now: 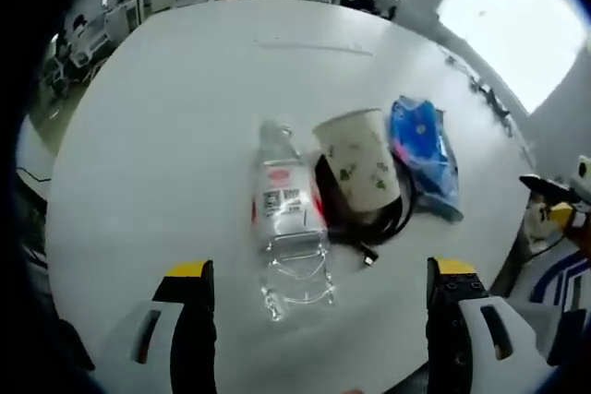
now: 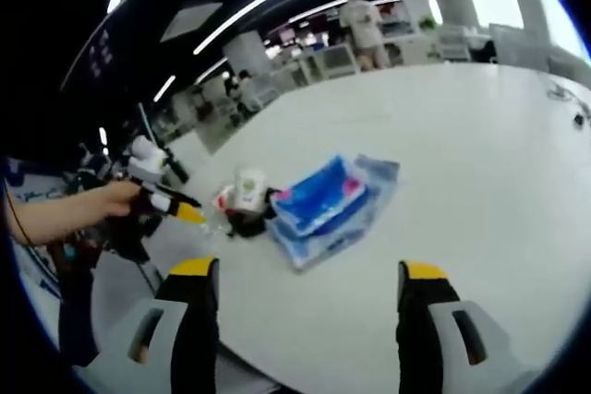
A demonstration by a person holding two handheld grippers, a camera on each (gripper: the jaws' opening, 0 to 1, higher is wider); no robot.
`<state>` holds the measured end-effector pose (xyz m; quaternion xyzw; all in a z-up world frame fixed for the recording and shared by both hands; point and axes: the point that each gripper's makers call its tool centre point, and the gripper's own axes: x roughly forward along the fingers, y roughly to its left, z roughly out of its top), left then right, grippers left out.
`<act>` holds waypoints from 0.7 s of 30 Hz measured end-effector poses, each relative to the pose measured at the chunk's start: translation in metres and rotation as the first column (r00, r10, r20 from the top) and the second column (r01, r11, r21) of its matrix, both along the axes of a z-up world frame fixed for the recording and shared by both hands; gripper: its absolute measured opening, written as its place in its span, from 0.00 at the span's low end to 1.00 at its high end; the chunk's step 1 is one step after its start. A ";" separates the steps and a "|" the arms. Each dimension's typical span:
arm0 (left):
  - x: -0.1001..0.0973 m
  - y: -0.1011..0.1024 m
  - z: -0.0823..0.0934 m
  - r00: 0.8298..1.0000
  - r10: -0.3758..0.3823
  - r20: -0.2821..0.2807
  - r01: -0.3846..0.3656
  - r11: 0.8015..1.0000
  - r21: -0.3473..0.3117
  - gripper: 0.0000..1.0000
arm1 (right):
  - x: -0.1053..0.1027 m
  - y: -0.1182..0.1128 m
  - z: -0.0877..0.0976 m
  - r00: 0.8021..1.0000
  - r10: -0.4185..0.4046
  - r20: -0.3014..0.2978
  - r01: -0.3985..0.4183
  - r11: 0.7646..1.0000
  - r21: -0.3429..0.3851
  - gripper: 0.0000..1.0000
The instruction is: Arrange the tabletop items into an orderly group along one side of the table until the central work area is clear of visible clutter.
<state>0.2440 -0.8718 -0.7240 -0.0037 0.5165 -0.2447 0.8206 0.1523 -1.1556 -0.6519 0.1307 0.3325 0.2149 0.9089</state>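
Near one edge of the white surface (image 1: 166,136), the bottle (image 1: 288,219), paper cup (image 1: 360,168), black cable (image 1: 388,219) and blue packet (image 1: 423,156) already lay bunched; both hand-held grippers hung open and empty, little seemingly left.

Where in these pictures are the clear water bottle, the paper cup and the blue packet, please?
Water bottle (image 1: 288,209): left gripper view, on its red and white label.
Paper cup (image 1: 362,168): left gripper view, on its patterned side wall.
Blue packet (image 2: 323,200): right gripper view, on its blue top face.
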 end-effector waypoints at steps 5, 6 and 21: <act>0.000 0.002 -0.009 0.999 0.016 -0.030 -0.016 1.000 0.008 0.94 | 0.001 0.006 -0.002 1.000 0.006 -0.007 -0.006 1.000 0.007 0.77; 0.000 0.002 -0.010 0.999 0.017 -0.032 -0.016 1.000 0.009 0.94 | 0.001 0.006 -0.003 1.000 0.006 -0.008 -0.006 1.000 0.008 0.77; 0.013 0.004 -0.031 0.998 0.057 -0.023 -0.054 0.995 0.089 0.88 | 0.004 0.008 0.001 1.000 -0.018 0.021 0.018 1.000 0.021 0.72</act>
